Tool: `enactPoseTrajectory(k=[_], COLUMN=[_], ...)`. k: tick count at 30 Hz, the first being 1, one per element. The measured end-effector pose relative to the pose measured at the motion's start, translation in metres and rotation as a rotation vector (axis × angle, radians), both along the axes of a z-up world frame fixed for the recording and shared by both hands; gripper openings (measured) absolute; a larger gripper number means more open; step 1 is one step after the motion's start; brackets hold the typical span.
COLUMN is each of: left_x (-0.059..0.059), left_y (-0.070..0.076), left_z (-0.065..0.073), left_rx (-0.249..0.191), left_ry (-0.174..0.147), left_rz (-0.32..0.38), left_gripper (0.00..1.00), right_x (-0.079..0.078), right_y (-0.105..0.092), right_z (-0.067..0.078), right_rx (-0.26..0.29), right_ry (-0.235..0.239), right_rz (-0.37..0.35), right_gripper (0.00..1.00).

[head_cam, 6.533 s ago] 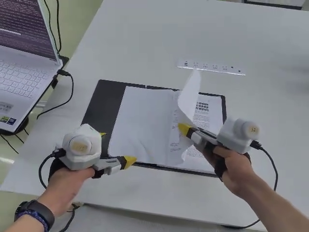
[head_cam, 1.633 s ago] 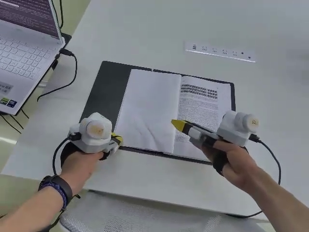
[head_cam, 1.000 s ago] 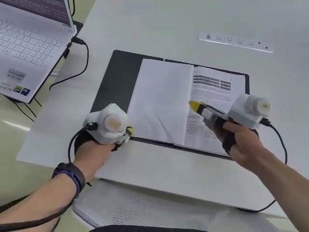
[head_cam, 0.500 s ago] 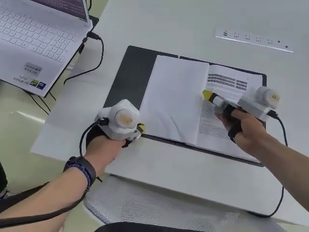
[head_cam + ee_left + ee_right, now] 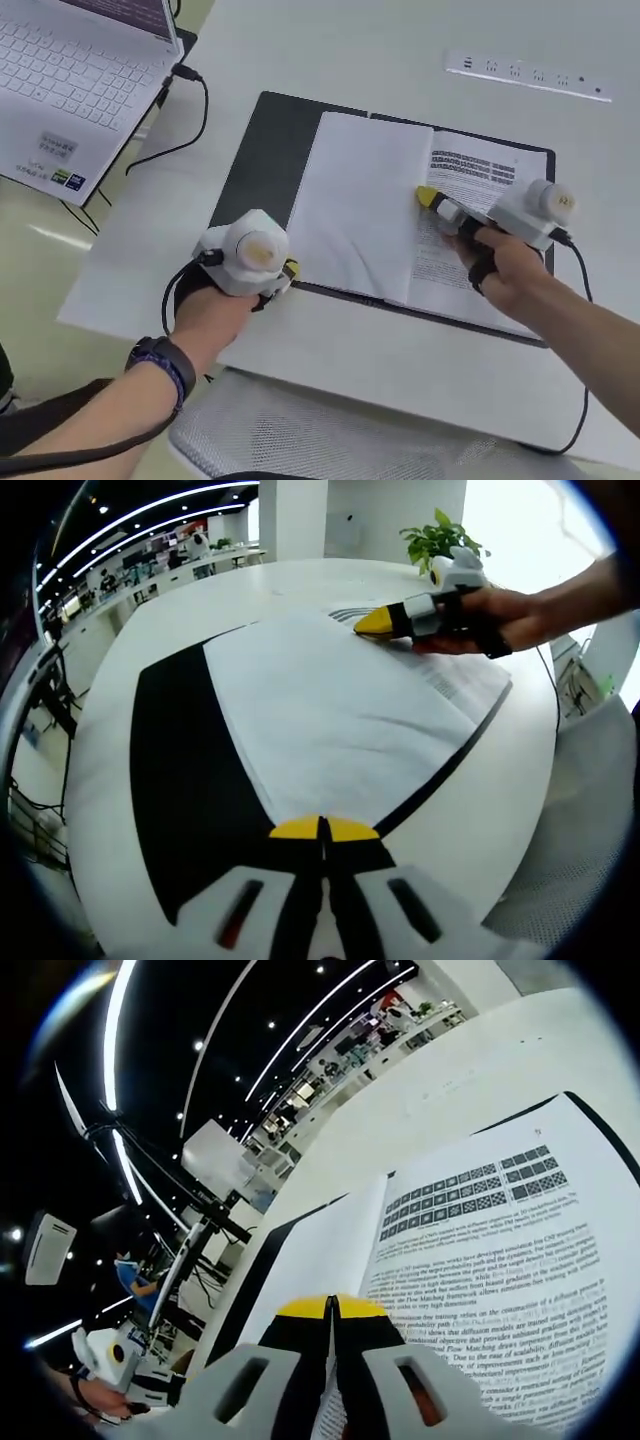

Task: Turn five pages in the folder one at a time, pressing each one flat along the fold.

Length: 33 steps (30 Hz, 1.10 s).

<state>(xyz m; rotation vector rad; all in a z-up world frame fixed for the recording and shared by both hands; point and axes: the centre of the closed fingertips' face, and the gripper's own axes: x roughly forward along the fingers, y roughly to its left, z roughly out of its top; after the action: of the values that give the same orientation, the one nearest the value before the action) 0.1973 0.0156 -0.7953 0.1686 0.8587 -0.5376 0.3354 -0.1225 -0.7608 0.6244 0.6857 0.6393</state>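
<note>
A black folder point(image 5: 252, 150) lies open on the white table. Its left page point(image 5: 350, 205) is blank white and its right page point(image 5: 478, 185) is printed. Both lie flat. My right gripper point(image 5: 427, 197) is shut, with its yellow tips on the printed page just right of the fold point(image 5: 372, 1232). In its own view the right gripper point(image 5: 333, 1306) points along the page point(image 5: 480, 1250). My left gripper point(image 5: 290, 270) is shut and rests at the folder's near edge, by the blank page's corner. From the left gripper point(image 5: 322, 828), the blank page point(image 5: 320, 710) spreads ahead and the right gripper point(image 5: 385, 622) shows beyond it.
An open laptop point(image 5: 70, 90) sits at the far left, with a black cable point(image 5: 170, 140) running beside the folder. A white power strip point(image 5: 530, 78) lies behind the folder. A mesh chair seat point(image 5: 330, 430) is under the table's near edge.
The page held up 6.5 s ago now lies flat on the left. My right gripper has slid along the fold away from me. The left gripper stays at the folder's near edge.
</note>
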Motion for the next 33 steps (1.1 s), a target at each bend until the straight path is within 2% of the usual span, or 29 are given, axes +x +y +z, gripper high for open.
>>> enactPoseTrajectory(k=[4, 9, 12, 14, 20, 22, 24, 26, 30, 33], left_x=[0.0, 0.0, 0.0, 0.0, -0.001, 0.0, -0.001, -0.001, -0.001, -0.002], left_y=[0.0, 0.0, 0.001, 0.001, 0.001, 0.001, 0.001, 0.001, 0.002, 0.002], left_z=[0.0, 0.0, 0.001, 0.001, 0.001, 0.001, 0.001, 0.001, 0.001, 0.001], left_rx=[-0.009, -0.013, -0.021, -0.026, -0.023, -0.033, -0.038, -0.033, -0.046, -0.036], left_ry=[0.008, 0.007, 0.01, 0.02, 0.028, 0.033, 0.038, 0.038, 0.038, 0.034], left_rz=[0.014, 0.017, 0.023, 0.033, 0.025, 0.036, 0.044, 0.036, 0.037, 0.032], left_gripper=[0.0, 0.0, 0.0, 0.0, 0.0, 0.0, 0.0, 0.0, 0.0, 0.0], right_x=[0.014, 0.035, 0.045, 0.05, 0.065, 0.07, 0.074, 0.079, 0.088, 0.1], right_y=[0.001, -0.001, -0.003, -0.003, -0.003, -0.005, -0.005, -0.004, -0.005, -0.005], right_z=[-0.001, -0.003, -0.003, -0.002, 0.004, 0.004, 0.005, 0.005, 0.004, 0.001], right_rx=[-0.011, -0.003, 0.027, 0.021, 0.055, 0.075, 0.069, 0.039, 0.028, 0.01], right_ry=[-0.021, -0.028, -0.015, -0.029, -0.033, -0.018, -0.028, -0.052, -0.063, -0.072], right_rz=[-0.03, -0.112, -0.163, -0.185, -0.268, -0.301, -0.32, -0.324, -0.348, -0.351], right_gripper=[0.0, 0.0, 0.0, 0.0, 0.0, 0.0, 0.0, 0.0, 0.0, 0.0])
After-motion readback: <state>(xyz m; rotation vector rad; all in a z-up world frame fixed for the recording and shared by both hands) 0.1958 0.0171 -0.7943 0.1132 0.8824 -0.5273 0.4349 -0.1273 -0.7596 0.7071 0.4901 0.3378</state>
